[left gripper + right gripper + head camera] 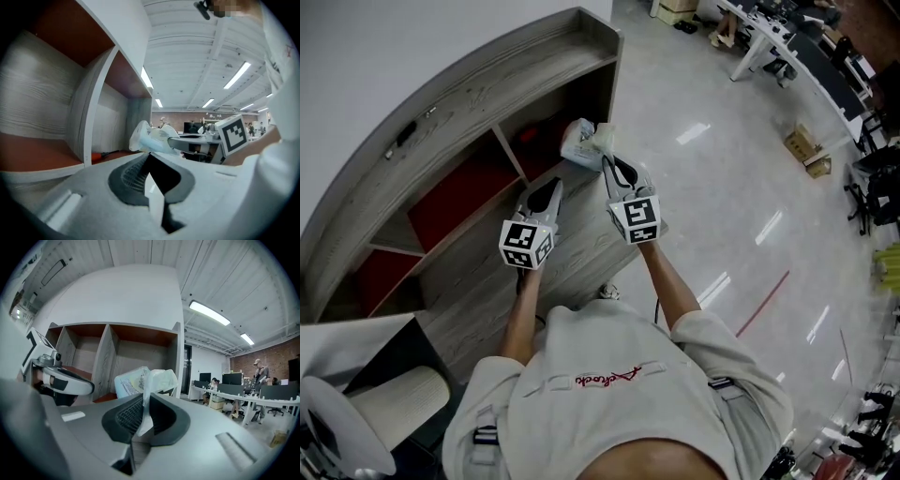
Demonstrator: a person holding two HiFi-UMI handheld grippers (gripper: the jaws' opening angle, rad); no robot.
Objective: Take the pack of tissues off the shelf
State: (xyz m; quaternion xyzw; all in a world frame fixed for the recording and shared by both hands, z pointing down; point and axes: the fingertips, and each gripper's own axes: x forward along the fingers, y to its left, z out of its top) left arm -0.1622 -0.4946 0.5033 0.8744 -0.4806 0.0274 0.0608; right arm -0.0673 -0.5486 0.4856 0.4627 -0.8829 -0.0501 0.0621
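Observation:
The pack of tissues (581, 143), pale blue and white in a clear wrapper, hangs in the air just in front of the right-hand compartment of the grey shelf (487, 94). My right gripper (605, 159) is shut on a fold of its wrapper. In the right gripper view the pack (133, 380) stands above the right gripper (143, 397), with plastic pinched between the pads. My left gripper (558, 183) is beside it to the left, shut and holding nothing. From the left gripper view, the pack (150, 138) shows past the left gripper (149, 154).
An orange-handled item (101, 155) lies on the floor of the shelf's right compartment. The other red-backed compartments look bare. Desks with chairs (787, 37) and cardboard boxes (806, 145) stand across the glossy floor. People sit at desks (243, 394) far right.

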